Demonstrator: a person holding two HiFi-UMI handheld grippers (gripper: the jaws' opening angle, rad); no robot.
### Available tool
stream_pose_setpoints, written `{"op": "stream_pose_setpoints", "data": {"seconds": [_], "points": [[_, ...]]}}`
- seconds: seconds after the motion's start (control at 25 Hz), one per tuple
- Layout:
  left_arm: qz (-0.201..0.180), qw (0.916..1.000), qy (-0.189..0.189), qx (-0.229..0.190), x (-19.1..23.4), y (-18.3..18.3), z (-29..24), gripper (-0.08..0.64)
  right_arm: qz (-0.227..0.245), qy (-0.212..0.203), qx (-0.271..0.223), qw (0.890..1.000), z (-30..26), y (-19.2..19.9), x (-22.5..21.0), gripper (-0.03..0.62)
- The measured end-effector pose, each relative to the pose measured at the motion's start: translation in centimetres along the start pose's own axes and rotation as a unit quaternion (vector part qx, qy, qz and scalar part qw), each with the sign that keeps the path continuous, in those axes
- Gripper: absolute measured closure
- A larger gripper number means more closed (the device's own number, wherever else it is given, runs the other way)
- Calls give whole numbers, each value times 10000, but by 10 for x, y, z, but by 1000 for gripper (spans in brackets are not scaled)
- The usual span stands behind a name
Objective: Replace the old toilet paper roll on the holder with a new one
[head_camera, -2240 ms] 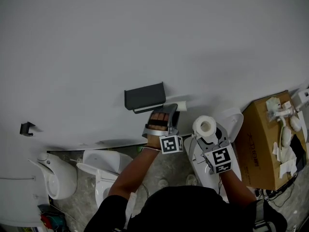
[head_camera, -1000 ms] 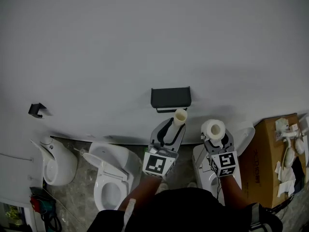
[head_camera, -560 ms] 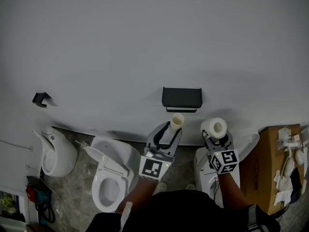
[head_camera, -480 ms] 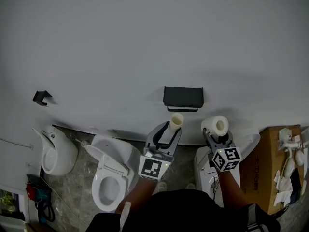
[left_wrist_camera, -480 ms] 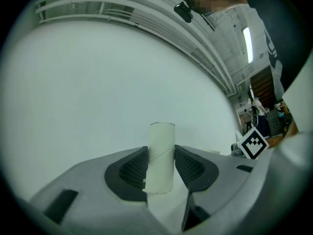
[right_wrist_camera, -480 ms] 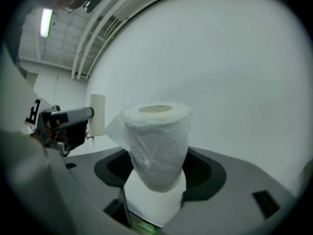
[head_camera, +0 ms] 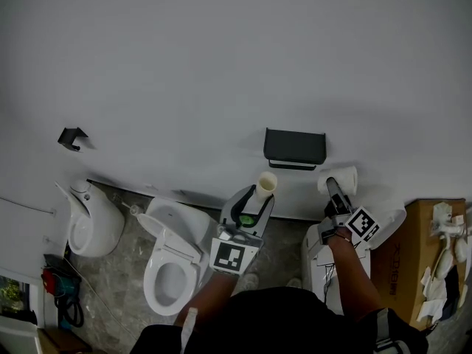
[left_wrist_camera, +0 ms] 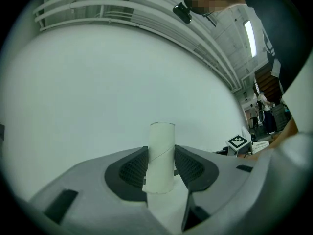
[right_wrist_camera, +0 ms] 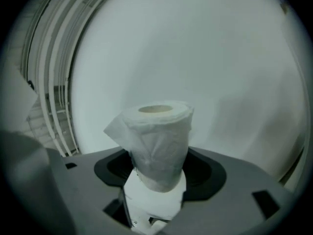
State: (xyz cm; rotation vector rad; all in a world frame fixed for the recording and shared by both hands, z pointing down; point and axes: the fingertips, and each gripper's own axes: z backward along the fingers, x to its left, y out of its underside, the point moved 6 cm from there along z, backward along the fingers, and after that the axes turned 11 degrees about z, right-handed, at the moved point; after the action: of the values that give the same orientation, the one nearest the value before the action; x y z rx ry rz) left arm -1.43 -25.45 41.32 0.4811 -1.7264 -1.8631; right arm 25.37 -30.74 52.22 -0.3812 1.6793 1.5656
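The left gripper [left_wrist_camera: 160, 166] is light grey with black, mesh-patterned pads [left_wrist_camera: 132, 168], and the cardboard tube [left_wrist_camera: 161, 153] in it is pale cream. The right gripper [right_wrist_camera: 159, 169] is the same grey and black, and its roll [right_wrist_camera: 159, 136] is plain white. Each gripper bears a marker cube [head_camera: 230, 257] of black-and-white squares. Beyond both tips the holder [head_camera: 295, 147] is matt black on an off-white wall [head_camera: 221, 65]. Below the left gripper a white toilet [head_camera: 177, 231] stands on a mottled grey stone floor [head_camera: 127, 273]. Beside the right gripper is a brown carton [head_camera: 409, 257].

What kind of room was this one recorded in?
Probably a restroom mock-up or fixture test area rather than a real bathroom: an open toilet and a urinal-like fixture stand side by side unpartitioned, a black paper holder hangs on the wall, and a cardboard box sits nearby.
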Motion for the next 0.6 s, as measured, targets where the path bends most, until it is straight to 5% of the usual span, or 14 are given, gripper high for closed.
{"op": "stream_pose_setpoints", "data": {"seconds": [0.6], "points": [[-196, 9998, -7, 40, 11, -5, 1, 394, -2045, 6, -499, 9776, -34, 17, -22, 304]]}}
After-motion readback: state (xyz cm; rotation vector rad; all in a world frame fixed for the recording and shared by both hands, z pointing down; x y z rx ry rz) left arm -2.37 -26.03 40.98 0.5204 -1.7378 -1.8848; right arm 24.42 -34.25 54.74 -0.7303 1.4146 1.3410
